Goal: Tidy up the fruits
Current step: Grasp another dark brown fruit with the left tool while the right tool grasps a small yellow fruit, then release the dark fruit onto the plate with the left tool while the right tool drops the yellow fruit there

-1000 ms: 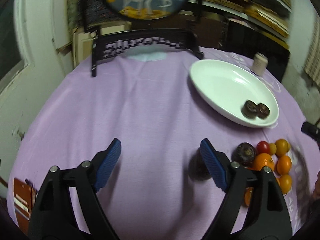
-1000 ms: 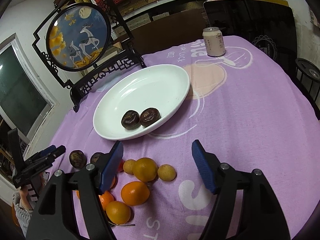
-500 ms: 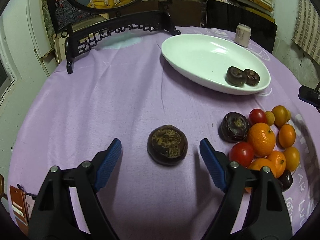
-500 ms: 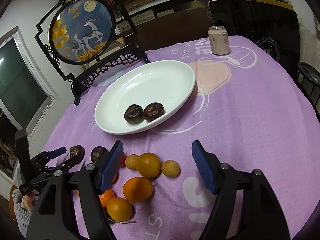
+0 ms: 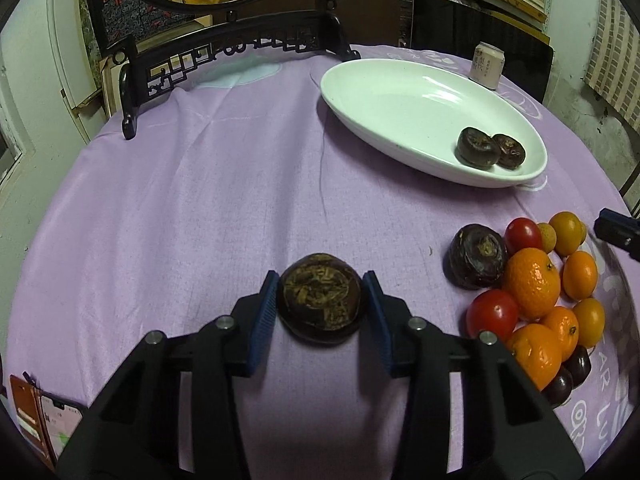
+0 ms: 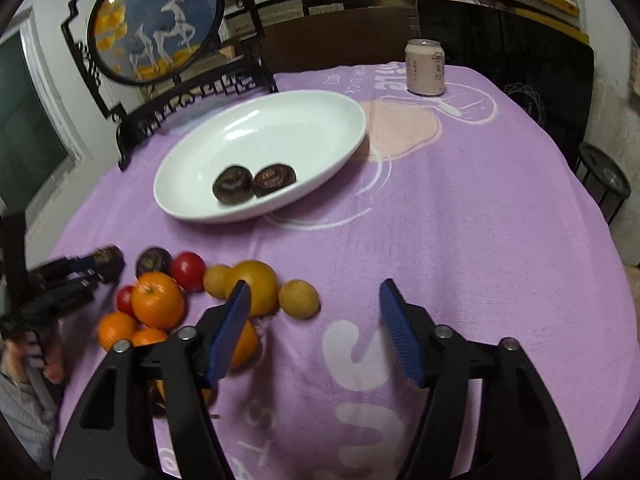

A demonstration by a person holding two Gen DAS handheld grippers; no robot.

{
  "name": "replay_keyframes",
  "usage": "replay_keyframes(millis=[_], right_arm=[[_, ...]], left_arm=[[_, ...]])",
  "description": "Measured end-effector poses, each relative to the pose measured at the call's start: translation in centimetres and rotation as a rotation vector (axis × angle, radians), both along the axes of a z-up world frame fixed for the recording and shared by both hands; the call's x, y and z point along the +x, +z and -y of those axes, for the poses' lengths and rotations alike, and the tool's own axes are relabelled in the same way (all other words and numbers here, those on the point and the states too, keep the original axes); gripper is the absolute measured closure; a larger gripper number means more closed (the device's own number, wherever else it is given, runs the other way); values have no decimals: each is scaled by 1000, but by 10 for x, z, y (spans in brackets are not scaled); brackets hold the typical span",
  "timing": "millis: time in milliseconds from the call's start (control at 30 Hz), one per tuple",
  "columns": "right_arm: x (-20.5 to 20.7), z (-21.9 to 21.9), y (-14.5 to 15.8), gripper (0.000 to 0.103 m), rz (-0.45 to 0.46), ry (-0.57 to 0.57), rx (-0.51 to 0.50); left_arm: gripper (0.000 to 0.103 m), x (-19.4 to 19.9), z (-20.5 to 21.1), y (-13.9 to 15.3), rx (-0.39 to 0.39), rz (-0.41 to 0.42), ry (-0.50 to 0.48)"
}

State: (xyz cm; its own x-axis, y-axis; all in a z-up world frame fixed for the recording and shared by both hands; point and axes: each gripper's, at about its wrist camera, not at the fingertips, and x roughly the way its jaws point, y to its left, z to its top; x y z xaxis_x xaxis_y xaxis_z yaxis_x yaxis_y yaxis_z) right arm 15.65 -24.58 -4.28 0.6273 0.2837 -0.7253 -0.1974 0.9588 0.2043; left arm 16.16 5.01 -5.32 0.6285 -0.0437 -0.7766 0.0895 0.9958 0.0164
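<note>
Dark fruit point(image 5: 320, 298) between the left tool's point(image 5: 320, 312) closed pads.

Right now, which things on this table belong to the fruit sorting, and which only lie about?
Job: dark fruit in left gripper; white dish; fruit pile; right gripper, open.
Lying about: drink can; deer screen; phone.

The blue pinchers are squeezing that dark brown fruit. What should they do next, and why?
Probably lift it and carry it toward the white plate. The left gripper has both pads against the dark brown fruit, and two matching dark fruits already lie in that plate, so this one seems to belong with them.
</note>
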Motion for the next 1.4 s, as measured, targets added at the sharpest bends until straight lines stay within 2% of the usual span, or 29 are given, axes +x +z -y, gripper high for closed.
replay_keyframes(millis=[33, 133, 400, 500, 600, 700, 833, 1033, 1133, 1300, 1333, 1367, 1400], right_arm=[[1, -2, -3, 52, -7, 7, -9], [3, -7, -12, 62, -26, 24, -37], [9, -9, -17, 69, -12, 41, -16], [12, -12, -21, 78, -40, 61, -3], [9, -16, -20, 79, -33, 55, -36], [8, -11, -16, 80, -34, 40, -8], [5, 3, 9, 79, 39, -11, 51], [39, -4, 39, 79, 53, -13, 122], [70, -17, 44, 79, 51, -16, 127], [102, -31, 34, 79, 44, -18, 131], [105, -31, 32, 79, 49, -21, 142], [106, -31, 31, 77, 46, -24, 148], [107, -30, 29, 72, 40, -22, 154]], left_arm=[[60, 0, 0, 0, 0, 0, 0], [59, 0, 0, 0, 1, 0, 1], [59, 0, 3, -1, 21, 4, -1], [59, 0, 2, -2, 17, 6, -3], [59, -1, 2, -1, 15, 12, -6], [60, -3, 2, 4, 4, 28, -3], [60, -1, 5, 26, -26, 77, -2], [60, 33, 32, 59, -45, 122, -44], [60, 58, 47, 57, -62, 101, -61], [59, 86, 66, 43, -67, 78, -79], [58, 87, 67, 41, -75, 82, -80], [52, 88, 68, 39, -72, 83, -85], [50, 87, 69, 38, -64, 85, -86]])
